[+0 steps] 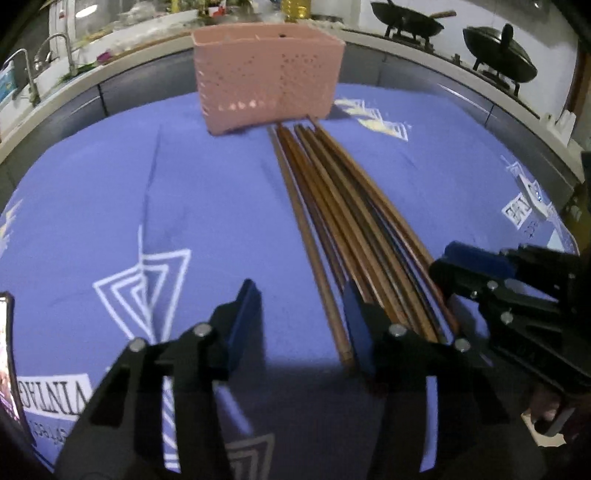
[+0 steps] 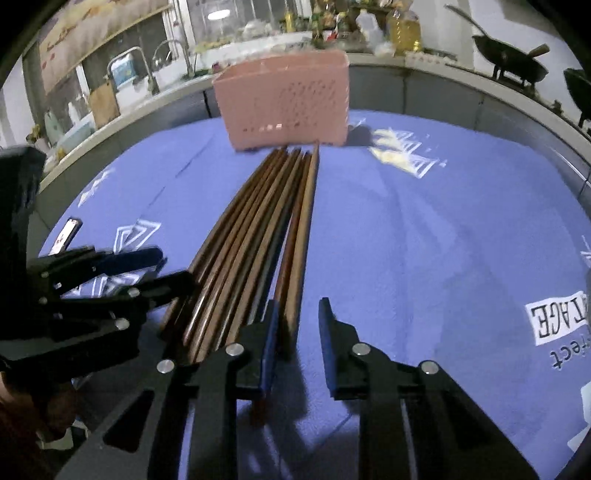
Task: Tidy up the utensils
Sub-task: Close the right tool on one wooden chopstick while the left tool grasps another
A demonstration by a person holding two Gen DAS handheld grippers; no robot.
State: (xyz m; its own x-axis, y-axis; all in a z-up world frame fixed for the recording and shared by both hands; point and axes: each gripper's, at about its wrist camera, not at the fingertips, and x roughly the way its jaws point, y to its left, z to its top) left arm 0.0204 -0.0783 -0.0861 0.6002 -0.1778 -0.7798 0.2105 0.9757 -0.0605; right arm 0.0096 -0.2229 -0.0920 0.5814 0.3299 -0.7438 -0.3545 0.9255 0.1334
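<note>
Several brown wooden chopsticks (image 1: 347, 206) lie in a bundle on the blue cloth, tips pointing at a pink perforated utensil holder (image 1: 267, 75) that stands at the far side. My left gripper (image 1: 301, 314) is open at the bundle's near end, with the leftmost chopstick (image 1: 314, 258) between its fingers and the rest to the right of its right finger. In the right wrist view the bundle (image 2: 255, 236) and holder (image 2: 286, 101) show again. My right gripper (image 2: 297, 334) is open, straddling the rightmost chopstick (image 2: 301, 240) at the near end.
The blue printed tablecloth (image 1: 110, 192) covers the table. A phone (image 2: 68, 234) lies at its left edge. Behind runs a kitchen counter with a sink tap (image 1: 55, 48) and black woks (image 1: 410, 20).
</note>
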